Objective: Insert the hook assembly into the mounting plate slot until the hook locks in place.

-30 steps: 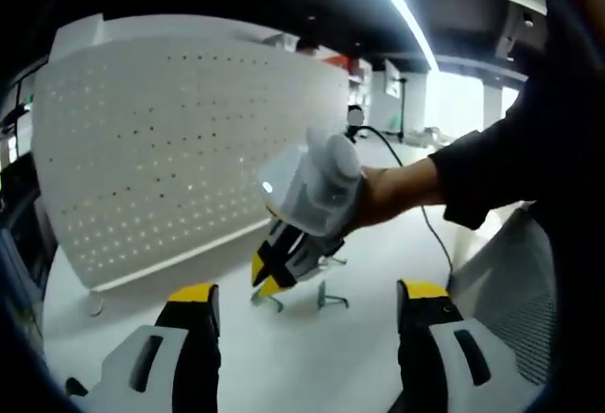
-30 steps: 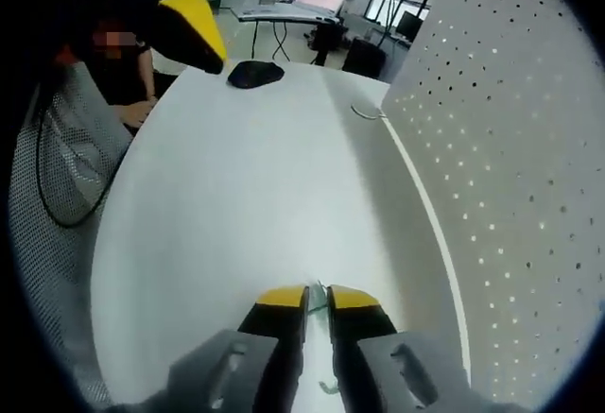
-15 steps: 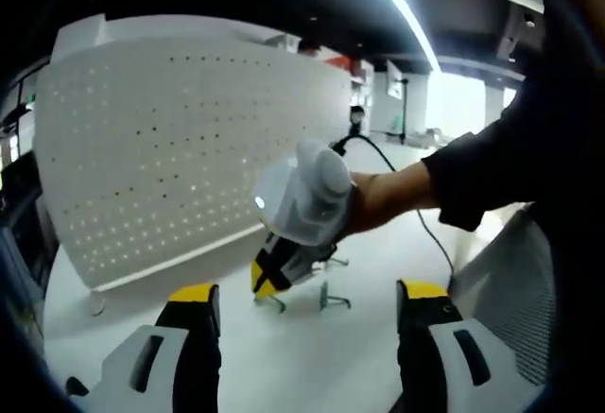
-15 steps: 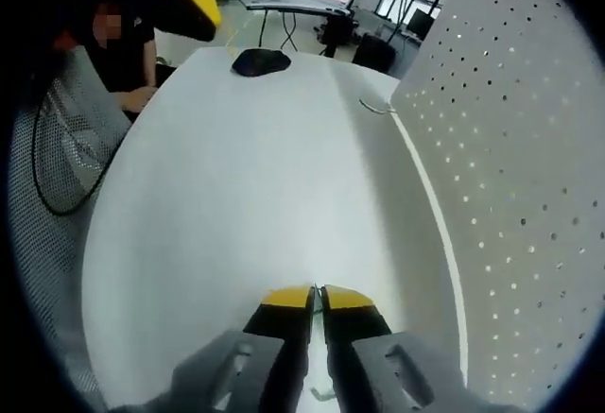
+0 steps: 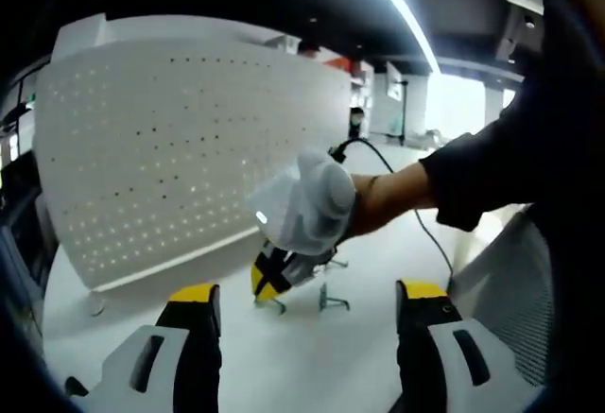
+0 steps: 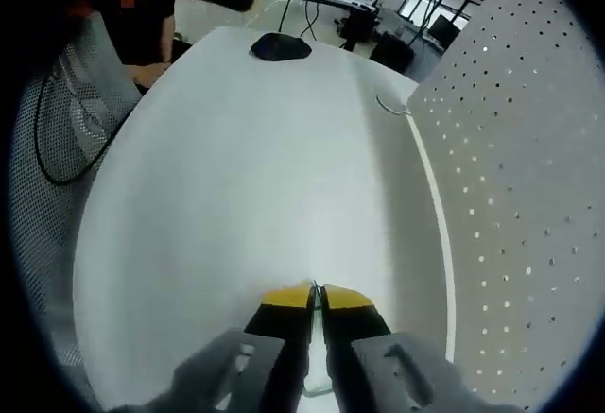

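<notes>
Left gripper (image 5: 304,314): jaws spread wide, nothing between them, hanging back over the white table (image 5: 312,356). Ahead of it and to the left stands the pegboard mounting plate (image 5: 180,148), upright along the far table edge, holes facing the jaws.

Straight ahead of the left jaws, between them and the plate's lower edge, is the right gripper (image 5: 267,279), yellow tips down at the table. They look pinched on a small wire hook (image 5: 272,303), part of which sticks out just below the tips. A second wire hook (image 5: 333,297) stands loose on the table just to the right of that one.

Right gripper view: right gripper's (image 6: 315,296) jaws clenched, tips nearly touching, with a thin sliver of the hook (image 6: 315,289) between them and a bit of wire showing lower down between the fingers. Mounting plate (image 6: 515,158) runs along the right side of these jaws, close by, face roughly parallel to the jaw line.

So the right gripper is the nearer one and has the part. My read: it needs to swing right, square the hook's prongs to the plate face, then push in.

Nothing in the way. Black mouse-like object (image 6: 280,47) at the far end of the table, well clear.
</notes>
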Tool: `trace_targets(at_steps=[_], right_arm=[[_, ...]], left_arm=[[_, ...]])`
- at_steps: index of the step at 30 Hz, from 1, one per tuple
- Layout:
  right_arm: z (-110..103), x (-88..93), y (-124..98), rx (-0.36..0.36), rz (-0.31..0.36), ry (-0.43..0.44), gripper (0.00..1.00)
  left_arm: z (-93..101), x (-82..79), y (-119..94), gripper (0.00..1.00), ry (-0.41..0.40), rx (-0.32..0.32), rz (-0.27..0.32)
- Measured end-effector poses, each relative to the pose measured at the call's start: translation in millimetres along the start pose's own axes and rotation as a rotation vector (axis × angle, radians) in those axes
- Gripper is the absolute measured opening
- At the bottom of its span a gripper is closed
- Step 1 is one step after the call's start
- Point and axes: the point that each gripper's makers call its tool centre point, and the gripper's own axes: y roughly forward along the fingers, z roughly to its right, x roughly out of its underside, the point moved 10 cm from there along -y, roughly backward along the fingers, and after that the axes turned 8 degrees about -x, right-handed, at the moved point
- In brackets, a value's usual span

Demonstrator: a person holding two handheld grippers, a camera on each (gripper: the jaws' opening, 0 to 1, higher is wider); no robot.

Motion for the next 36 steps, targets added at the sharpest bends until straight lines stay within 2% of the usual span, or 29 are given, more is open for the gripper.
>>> trace_targets(at_steps=[10, 16, 27, 36], right_arm=[[0.7, 2.0, 1.0, -0.005, -0.041, -0.076, 0.0], [1.5, 1.1, -3.0, 0.004, -0.031, -0.065, 0.0], [3.3, -5.2, -21.0, 0.055, 0.034, -0.037, 0.0], [0.7, -13.2, -43.3, 0.101, 0.132, 0.024, 0.0]], left_arm=[[-0.7, -0.5, -0.5, 0.77, 0.003, -0.004, 0.002], [-0.7, 0.0, -0.2, 0.77, 0.007, -0.003, -0.002], [-0.8, 1.0, 0.7, 0.76, 0.011, -0.003, -0.01], [-1.3, 1.1, 1.0, 0.74, 0.013, -0.008, -0.011]])
